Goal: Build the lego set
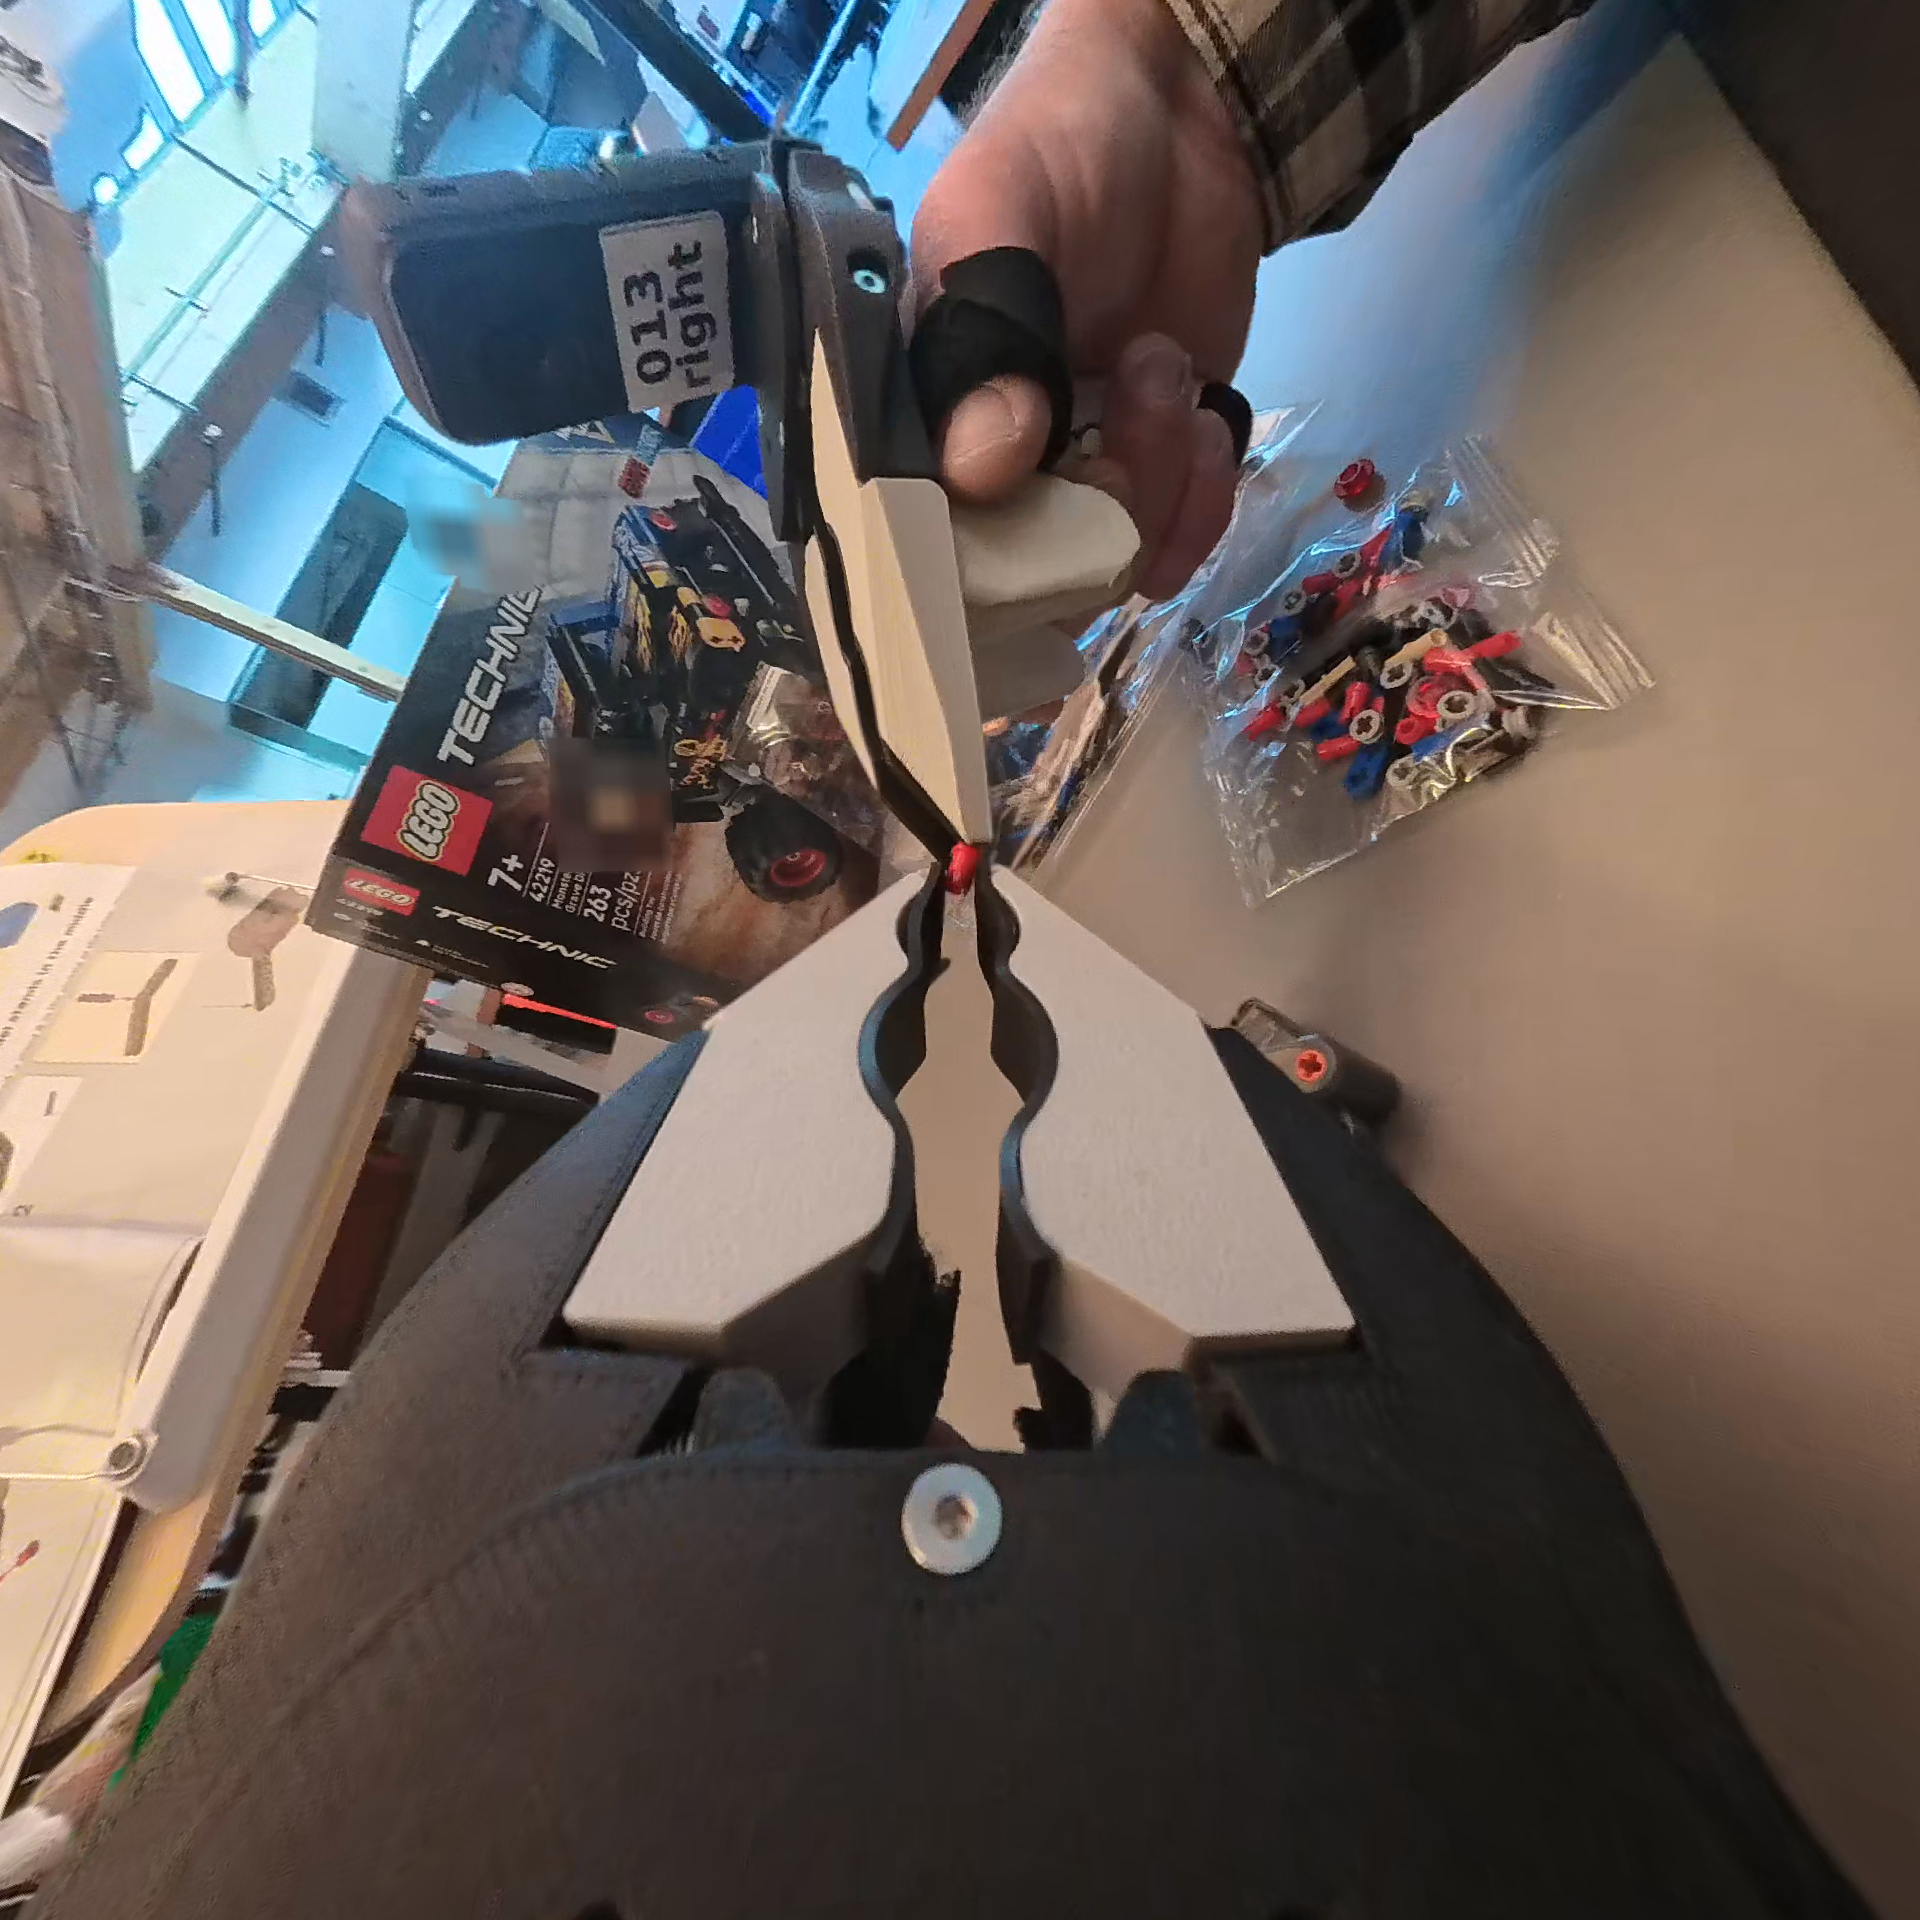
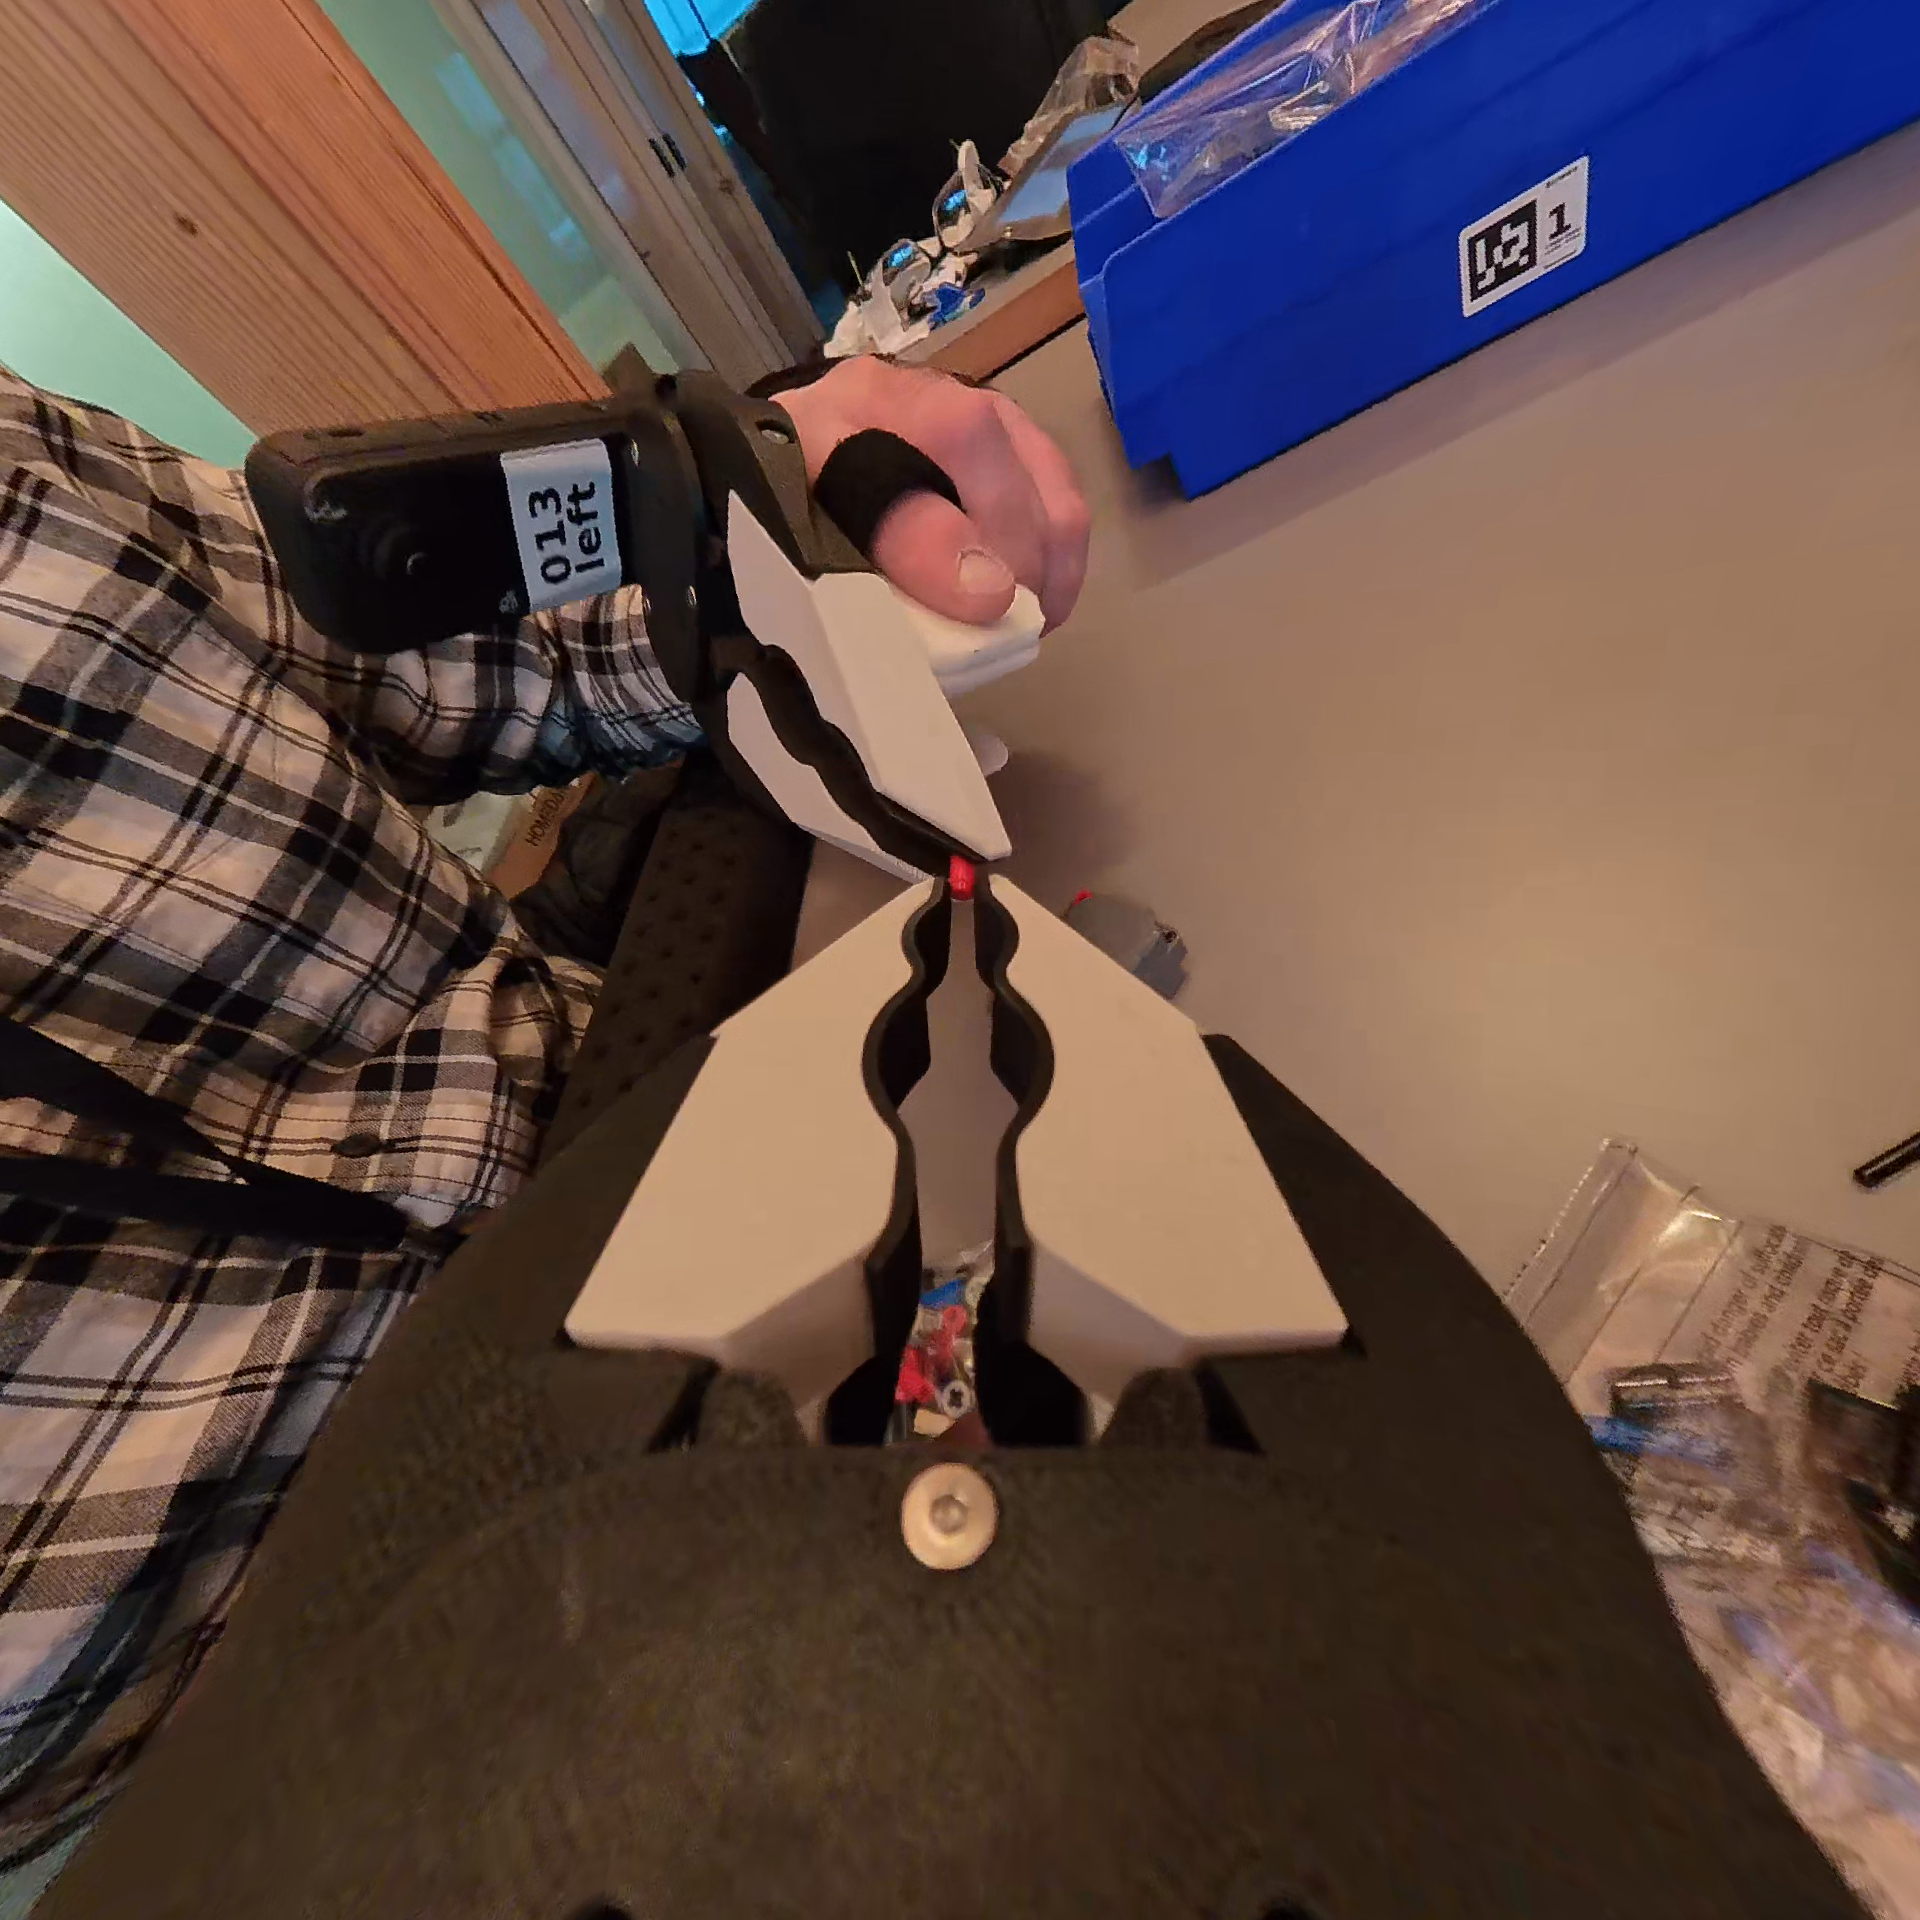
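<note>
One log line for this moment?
left gripper: shut on red pin | right gripper: shut on same pin, tip to tip | held above table | parts bag: lying there

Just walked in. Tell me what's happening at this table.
A person is building a toy brick set with a hand-held gripper in each hand. The left gripper and the right gripper meet tip to tip above the table, both pinching one small red piece. It may be passing between them; I cannot tell which way. A clear bag of small parts and the set's box lie nearby, and a blue bin sits farther off.
</note>
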Demonstrator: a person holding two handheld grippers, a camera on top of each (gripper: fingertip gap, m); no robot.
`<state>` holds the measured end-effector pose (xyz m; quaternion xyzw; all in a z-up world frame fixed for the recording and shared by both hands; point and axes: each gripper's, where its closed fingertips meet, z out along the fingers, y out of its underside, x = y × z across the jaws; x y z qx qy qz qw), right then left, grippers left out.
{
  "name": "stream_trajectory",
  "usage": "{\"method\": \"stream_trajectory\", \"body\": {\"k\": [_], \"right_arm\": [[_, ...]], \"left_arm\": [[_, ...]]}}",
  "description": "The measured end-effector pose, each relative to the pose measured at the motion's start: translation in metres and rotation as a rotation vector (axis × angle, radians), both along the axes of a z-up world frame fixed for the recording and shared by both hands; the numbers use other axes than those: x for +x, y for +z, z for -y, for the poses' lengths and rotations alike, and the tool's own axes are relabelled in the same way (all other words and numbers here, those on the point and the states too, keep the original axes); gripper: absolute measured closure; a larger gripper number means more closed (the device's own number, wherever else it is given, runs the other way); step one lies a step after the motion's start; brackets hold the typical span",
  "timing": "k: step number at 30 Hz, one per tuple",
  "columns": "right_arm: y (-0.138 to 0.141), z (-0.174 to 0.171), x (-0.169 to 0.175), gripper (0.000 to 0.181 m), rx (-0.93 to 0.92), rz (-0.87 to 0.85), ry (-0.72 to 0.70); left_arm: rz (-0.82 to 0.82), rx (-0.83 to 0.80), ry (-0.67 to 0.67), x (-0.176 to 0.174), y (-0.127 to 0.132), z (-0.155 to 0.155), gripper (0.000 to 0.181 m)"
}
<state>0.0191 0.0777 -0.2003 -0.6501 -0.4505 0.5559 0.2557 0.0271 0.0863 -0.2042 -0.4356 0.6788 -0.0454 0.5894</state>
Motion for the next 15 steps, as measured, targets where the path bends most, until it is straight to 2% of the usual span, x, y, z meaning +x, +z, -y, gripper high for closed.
{"method": "stream_trajectory", "body": {"k": [7, 15], "right_arm": [[0.019, -0.011, 0.0, 0.178, -0.052, -0.125, -0.067], [0.022, -0.016, -0.002, 0.177, -0.046, -0.137, -0.108]], "left_arm": [[0.105, 0.051, 0.083, 0.0, 0.018, -0.01, 0.179], [0.095, 0.136, 0.144, 0.0, 0.023, -0.015, 0.179]]}}
